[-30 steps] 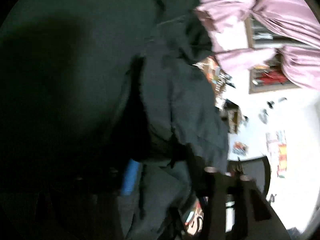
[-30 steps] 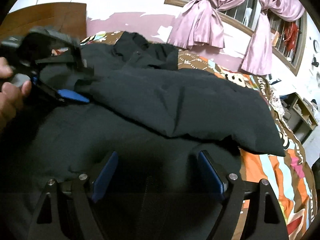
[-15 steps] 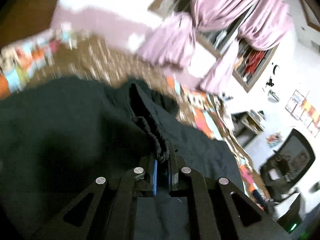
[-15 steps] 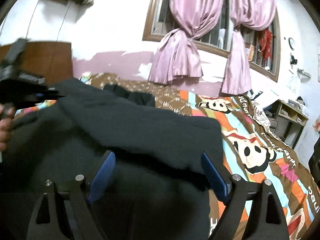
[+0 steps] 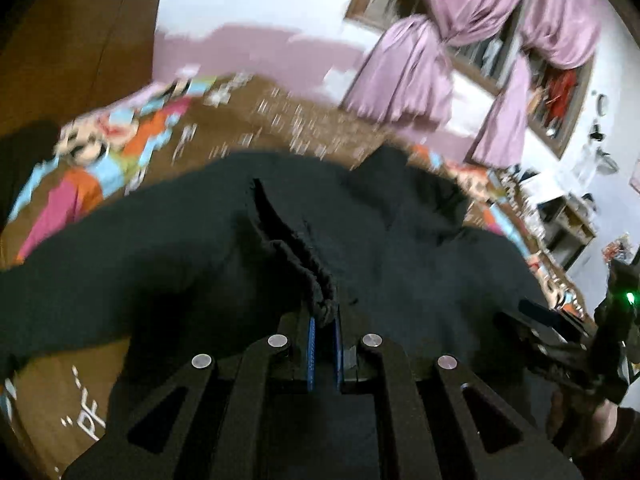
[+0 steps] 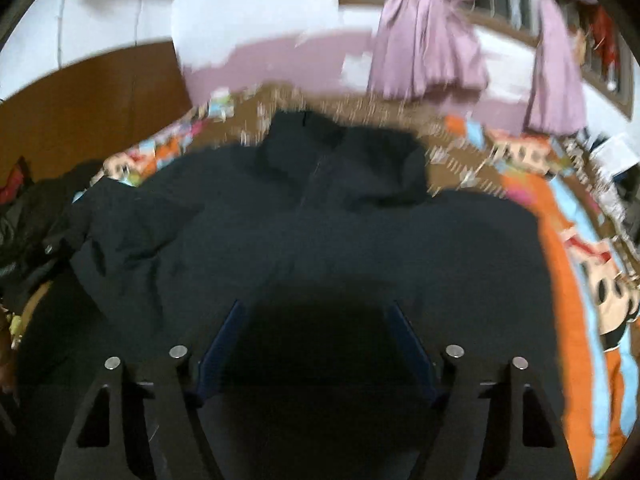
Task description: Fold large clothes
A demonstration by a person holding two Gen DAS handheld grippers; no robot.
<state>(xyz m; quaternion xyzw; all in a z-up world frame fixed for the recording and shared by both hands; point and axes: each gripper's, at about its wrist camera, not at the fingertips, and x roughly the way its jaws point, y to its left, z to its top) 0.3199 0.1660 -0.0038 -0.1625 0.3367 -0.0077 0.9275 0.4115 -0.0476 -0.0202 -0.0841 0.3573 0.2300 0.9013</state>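
Both views have swung since a second ago, from close over bunched cloth to looking along the bed, and the black jacket (image 6: 320,240) that was heaped and partly lifted now lies spread; the left gripper (image 5: 324,344) has its jaws nearly closed, pinching a ribbed cuff or hem edge (image 5: 316,280) of the garment, while the right gripper (image 6: 316,344) hovers over the lower body with jaws wide and nothing between them; by my judgement the task is early, the jacket laid out collar (image 6: 340,148) away and one sleeve (image 6: 124,232) rumpled at the left, with no fold yet visible and the sleeves and body left to bring in; beneath is the bed (image 6: 580,280) with a bright cartoon-print cover, a wooden headboard (image 6: 88,108), pink curtains (image 6: 428,44) at a barred window, and white-and-mauve walls.
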